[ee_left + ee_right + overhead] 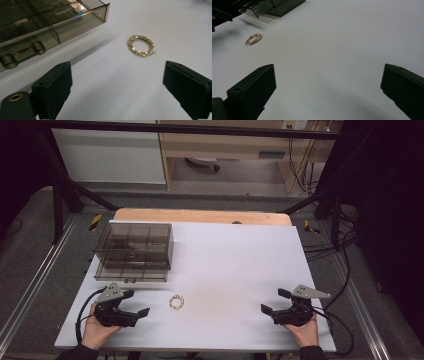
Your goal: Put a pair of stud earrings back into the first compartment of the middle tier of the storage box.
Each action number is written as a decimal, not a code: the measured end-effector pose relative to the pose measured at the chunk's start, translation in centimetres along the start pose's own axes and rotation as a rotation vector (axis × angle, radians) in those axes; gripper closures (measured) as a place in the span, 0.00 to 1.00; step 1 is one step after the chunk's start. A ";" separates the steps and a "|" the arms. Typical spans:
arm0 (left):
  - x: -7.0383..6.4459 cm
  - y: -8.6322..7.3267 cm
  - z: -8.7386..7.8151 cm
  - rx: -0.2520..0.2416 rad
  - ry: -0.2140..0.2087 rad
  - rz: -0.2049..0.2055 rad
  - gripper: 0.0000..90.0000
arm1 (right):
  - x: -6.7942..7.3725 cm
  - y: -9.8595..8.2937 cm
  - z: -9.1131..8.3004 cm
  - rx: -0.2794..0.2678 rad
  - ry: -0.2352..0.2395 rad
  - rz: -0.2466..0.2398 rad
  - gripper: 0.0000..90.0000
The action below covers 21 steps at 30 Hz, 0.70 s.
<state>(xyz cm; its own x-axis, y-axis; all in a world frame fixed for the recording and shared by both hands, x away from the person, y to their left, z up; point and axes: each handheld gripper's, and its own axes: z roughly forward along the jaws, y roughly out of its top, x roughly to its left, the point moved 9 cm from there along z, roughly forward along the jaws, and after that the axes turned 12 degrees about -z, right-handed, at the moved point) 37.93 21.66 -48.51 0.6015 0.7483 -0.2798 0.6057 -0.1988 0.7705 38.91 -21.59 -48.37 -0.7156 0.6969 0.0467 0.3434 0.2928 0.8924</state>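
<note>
Gold bracelet (pixel 176 301) lying flat on white worktop (pixel 235 265), lower centre-left of the high view, just right of left gripper (pixel 136 303). Left gripper low at lower left, jaws wide apart, gripping nothing, bracelet ahead of them and apart. Right gripper (pixel 273 301) at lower right, jaws likewise spread and empty, well apart from bracelet. Smoky clear box (pixel 135 251) with compartments at upper left, near bracelet, not touching.

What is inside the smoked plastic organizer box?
Through the box's tinted walls, dividers forming compartments show, apparently empty; the dark tint hides any small contents. The gold bracelet lies outside it on the table.
</note>
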 end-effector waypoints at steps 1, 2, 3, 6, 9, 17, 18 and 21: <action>-0.2 0.0 0.1 0.003 -0.002 0.000 0.10 | 0.0 0.0 0.0 0.001 0.001 0.000 0.01; -0.3 0.0 0.2 0.006 -0.005 0.001 0.10 | 0.0 0.0 0.0 0.001 0.000 -0.001 0.01; -0.5 0.1 0.3 0.009 -0.007 0.001 0.11 | 0.0 0.0 0.0 0.001 0.000 -0.002 0.01; -1.0 0.2 0.6 0.017 -0.013 0.003 0.12 | 0.0 0.0 0.0 0.001 0.001 -0.001 0.01; -1.4 0.3 0.8 0.022 -0.017 0.008 0.14 | 0.0 0.0 0.0 0.002 0.001 -0.002 0.01; -2.6 0.9 2.2 0.057 -0.019 0.032 0.18 | 0.1 -0.2 0.1 0.011 0.003 -0.005 0.01; -2.8 1.0 2.5 0.066 -0.016 0.037 0.20 | 0.1 -0.2 0.1 0.014 0.003 -0.003 0.01; -3.0 1.0 2.8 0.075 -0.014 0.039 0.22 | 0.0 -0.2 0.1 0.012 0.003 -0.008 0.01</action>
<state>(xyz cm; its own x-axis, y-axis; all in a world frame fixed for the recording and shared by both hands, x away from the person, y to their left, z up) 38.20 17.43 -48.46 0.6321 0.7303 -0.2590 0.6186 -0.2744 0.7362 38.90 -21.53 -48.58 -0.7202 0.6925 0.0411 0.3452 0.3063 0.8872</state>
